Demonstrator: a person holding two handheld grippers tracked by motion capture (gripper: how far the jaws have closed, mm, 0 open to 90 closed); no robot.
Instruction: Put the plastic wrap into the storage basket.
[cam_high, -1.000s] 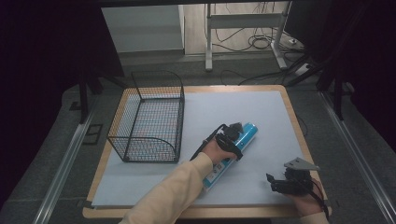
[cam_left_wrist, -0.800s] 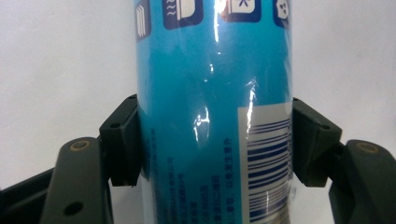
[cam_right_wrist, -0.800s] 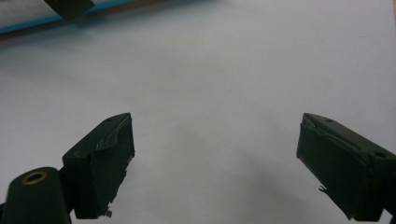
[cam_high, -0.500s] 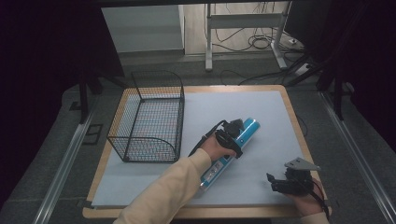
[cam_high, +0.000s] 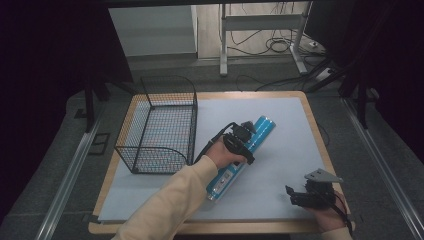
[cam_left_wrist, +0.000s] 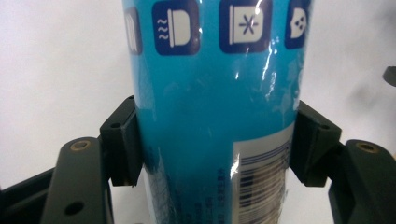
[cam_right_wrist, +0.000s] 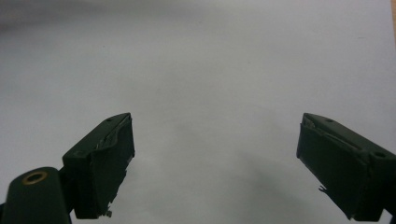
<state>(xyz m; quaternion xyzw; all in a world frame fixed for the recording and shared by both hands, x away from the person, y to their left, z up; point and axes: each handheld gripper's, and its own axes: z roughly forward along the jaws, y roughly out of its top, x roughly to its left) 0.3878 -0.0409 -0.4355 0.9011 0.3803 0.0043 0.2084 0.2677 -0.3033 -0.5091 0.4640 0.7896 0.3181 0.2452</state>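
High view: we see a table (cam_high: 150, 212) covered by a pale sheet, with a black wire basket (cam_high: 159, 127) standing on its left part. A long blue tube (cam_high: 240, 155) lies diagonally on the sheet just right of the basket, its far end pointing up and to the right and its near end, with a white label, toward the person. The left gripper (cam_high: 240, 140) sits across the middle of the tube, held by the left hand (cam_high: 220, 154), whose cream sleeve (cam_high: 165, 205) comes in from the bottom edge. The right gripper (cam_high: 310, 196) rests near the table's front right corner, well apart from the tube, with the right hand (cam_high: 330, 217) behind it.

In the left gripper view we look along the tube (cam_left_wrist: 217, 93): its glossy blue wrap carries a row of dark blue icons and a barcode on a white patch. The two black jaws press against the tube's opposite sides, so the left gripper (cam_left_wrist: 215, 144) is clamped on it.

In the right gripper view the right gripper (cam_right_wrist: 215, 163) has its jaws spread wide, with nothing between them but the bare pale sheet (cam_right_wrist: 210, 70).
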